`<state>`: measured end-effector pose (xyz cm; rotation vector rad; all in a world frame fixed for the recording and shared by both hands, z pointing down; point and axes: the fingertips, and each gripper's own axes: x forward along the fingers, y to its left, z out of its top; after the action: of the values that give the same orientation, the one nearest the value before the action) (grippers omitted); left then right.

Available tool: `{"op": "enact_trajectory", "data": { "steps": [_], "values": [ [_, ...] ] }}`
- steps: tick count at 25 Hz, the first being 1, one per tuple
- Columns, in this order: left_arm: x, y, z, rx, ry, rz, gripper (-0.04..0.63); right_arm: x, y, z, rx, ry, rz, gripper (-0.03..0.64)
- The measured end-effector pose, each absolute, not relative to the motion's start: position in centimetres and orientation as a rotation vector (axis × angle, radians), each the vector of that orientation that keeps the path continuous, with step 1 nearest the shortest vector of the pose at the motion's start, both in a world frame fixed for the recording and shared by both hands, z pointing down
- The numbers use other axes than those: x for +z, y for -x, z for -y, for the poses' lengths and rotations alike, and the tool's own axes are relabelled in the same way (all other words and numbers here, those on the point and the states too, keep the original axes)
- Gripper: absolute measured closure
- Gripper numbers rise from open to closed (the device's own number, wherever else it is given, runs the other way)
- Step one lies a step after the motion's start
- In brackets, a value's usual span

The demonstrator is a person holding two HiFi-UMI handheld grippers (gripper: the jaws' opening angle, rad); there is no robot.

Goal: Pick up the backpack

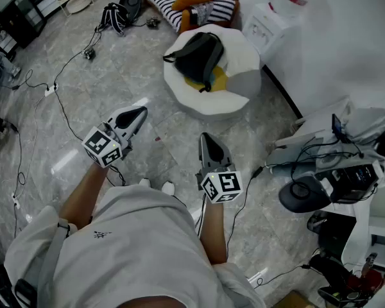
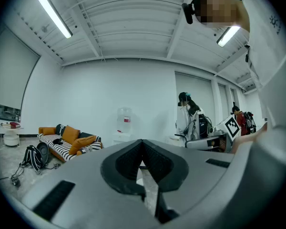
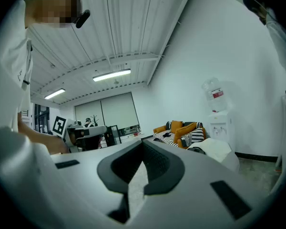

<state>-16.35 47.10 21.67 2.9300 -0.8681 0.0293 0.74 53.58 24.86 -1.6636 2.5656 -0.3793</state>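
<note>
Head view: jaws of left gripper (image 1: 139, 113) and right gripper (image 1: 206, 138) pressed together, empty, well apart from backpack (image 1: 202, 55).

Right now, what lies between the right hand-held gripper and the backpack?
From the right hand-held gripper, just bare floor, then the front of the white beanbag holding the backpack; the head view shows it.

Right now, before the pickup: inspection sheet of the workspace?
Surface: glossy grey tiled floor.
Job's things: dark backpack lying on a white beanbag, untouched.
Clutter: another dark bag on the floor at the far left.
Grippers: left gripper and right gripper both shut, empty, short of the backpack.
Cables: black cables trail over the floor at left.
Surroundings: striped sofa, water dispenser, equipment at right.
</note>
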Motion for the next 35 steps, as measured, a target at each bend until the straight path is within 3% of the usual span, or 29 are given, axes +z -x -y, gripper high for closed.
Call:
{"op": "enact_trajectory", "data": {
  "steps": [35],
  "values": [
    [22.2,19.8,-47.1,-0.017,-2.891,1.007,0.592,24.3,1.9,-53.1,-0.398,1.538,-2.663,0.611]
  ]
}}
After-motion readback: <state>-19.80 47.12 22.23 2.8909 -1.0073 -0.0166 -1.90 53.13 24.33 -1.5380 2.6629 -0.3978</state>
